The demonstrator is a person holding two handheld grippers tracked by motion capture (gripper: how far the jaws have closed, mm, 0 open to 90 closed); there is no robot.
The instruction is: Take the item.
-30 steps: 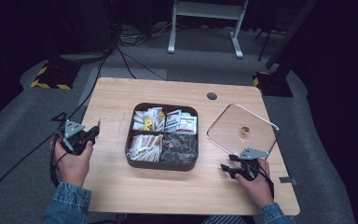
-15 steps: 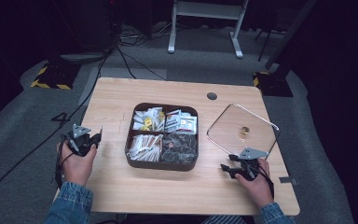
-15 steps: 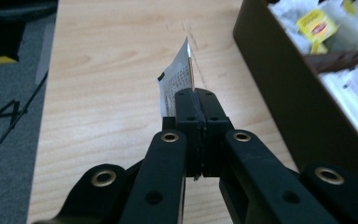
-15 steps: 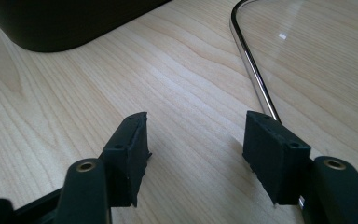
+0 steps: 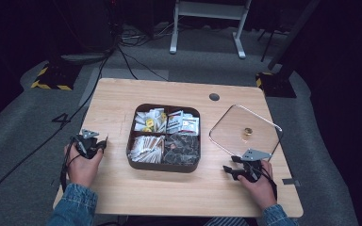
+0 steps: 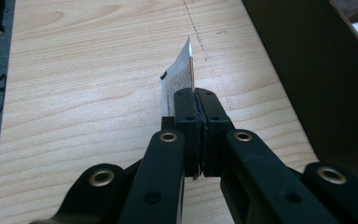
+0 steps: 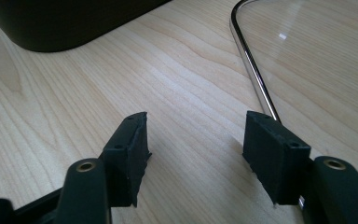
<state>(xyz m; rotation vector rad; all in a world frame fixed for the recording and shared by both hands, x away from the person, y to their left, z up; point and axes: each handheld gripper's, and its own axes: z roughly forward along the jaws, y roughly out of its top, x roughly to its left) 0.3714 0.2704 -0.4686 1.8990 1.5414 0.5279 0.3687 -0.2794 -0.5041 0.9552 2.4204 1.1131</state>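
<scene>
A dark brown tray (image 5: pixel 164 165) with four compartments of sachets and packets sits mid-table. My left gripper (image 5: pixel 103 142) is low over the table's left edge, left of the tray. In the left gripper view its jaws (image 6: pixel 195 95) are shut on a white printed sachet (image 6: pixel 180 77) that sticks out past the tips, with the tray's dark wall (image 6: pixel 307 70) to the right. My right gripper (image 5: pixel 229 170) rests near the front right, jaws (image 7: pixel 196 135) open with only bare wood between them, beside the metal rim of a glass lid (image 7: pixel 252 70).
The glass lid (image 5: pixel 238 123) with a brass knob (image 5: pixel 248 131) lies flat to the right of the tray. A round cable hole (image 5: pixel 214 97) is near the far edge. Cables run over the grey floor to the left. Bare wood lies in front of the tray.
My left hand has sunk toward the tabletop with the sachet still gripped. The right hand has stayed where it was.
</scene>
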